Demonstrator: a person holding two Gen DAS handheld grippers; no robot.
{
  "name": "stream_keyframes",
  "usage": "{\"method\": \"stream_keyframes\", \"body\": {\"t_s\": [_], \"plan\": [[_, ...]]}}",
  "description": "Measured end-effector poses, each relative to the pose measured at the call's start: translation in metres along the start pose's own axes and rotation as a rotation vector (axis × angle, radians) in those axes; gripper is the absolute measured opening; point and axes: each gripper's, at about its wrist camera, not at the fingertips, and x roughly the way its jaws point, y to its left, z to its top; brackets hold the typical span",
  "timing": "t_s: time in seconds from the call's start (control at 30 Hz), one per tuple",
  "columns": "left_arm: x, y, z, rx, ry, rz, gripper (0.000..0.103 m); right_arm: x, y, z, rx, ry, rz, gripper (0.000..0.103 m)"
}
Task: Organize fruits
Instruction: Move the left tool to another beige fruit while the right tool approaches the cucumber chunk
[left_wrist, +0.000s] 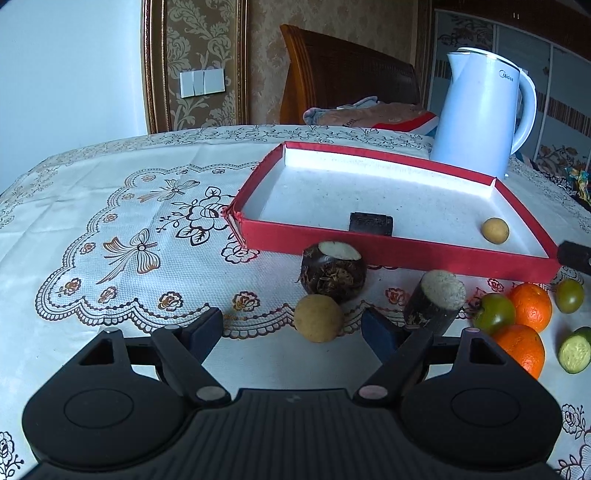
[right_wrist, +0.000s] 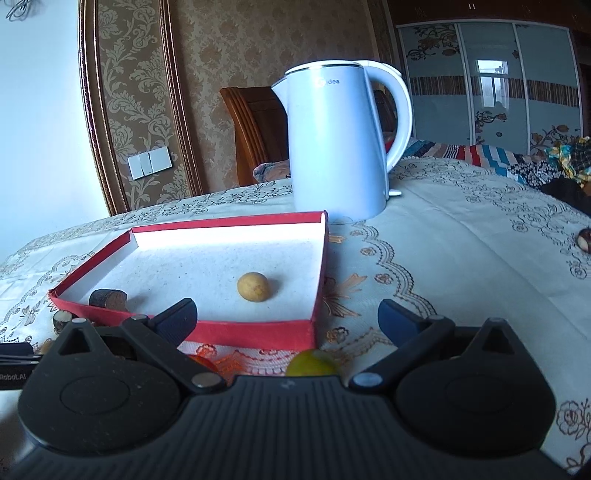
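A red box tray with a white floor holds a tan round fruit and a dark cut piece. My left gripper is open, low over the cloth, with a second tan round fruit between its fingers. A dark water chestnut and a dark cut stick lie just ahead. My right gripper is open in front of the tray, empty. The tan fruit and dark piece show in the tray. A green fruit lies under it.
A white kettle stands behind the tray, also in the right wrist view. Two oranges, green tomatoes and a cucumber piece lie at the right on the lace tablecloth. A chair stands behind the table.
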Motion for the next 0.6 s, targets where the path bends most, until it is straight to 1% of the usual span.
{"method": "stream_keyframes", "body": {"t_s": [0.13,0.2,0.33,0.47,0.6], "plan": [[0.000,-0.002,0.000,0.009,-0.001,-0.007,0.081,-0.012,-0.016,-0.009,0.056,0.014,0.040,0.103],[0.002,-0.002,0.001,0.010,0.003,-0.004,0.081,-0.017,-0.022,-0.012,0.059,0.031,0.053,0.103],[0.002,-0.002,0.000,0.010,0.003,-0.002,0.080,-0.029,-0.024,-0.019,0.008,0.070,0.080,0.103],[0.002,-0.003,0.000,0.014,0.004,0.001,0.080,-0.037,-0.016,-0.026,-0.059,0.074,0.095,0.103],[0.002,-0.003,0.000,0.016,0.005,0.003,0.080,-0.038,-0.005,-0.029,-0.128,0.082,0.076,0.103]]}}
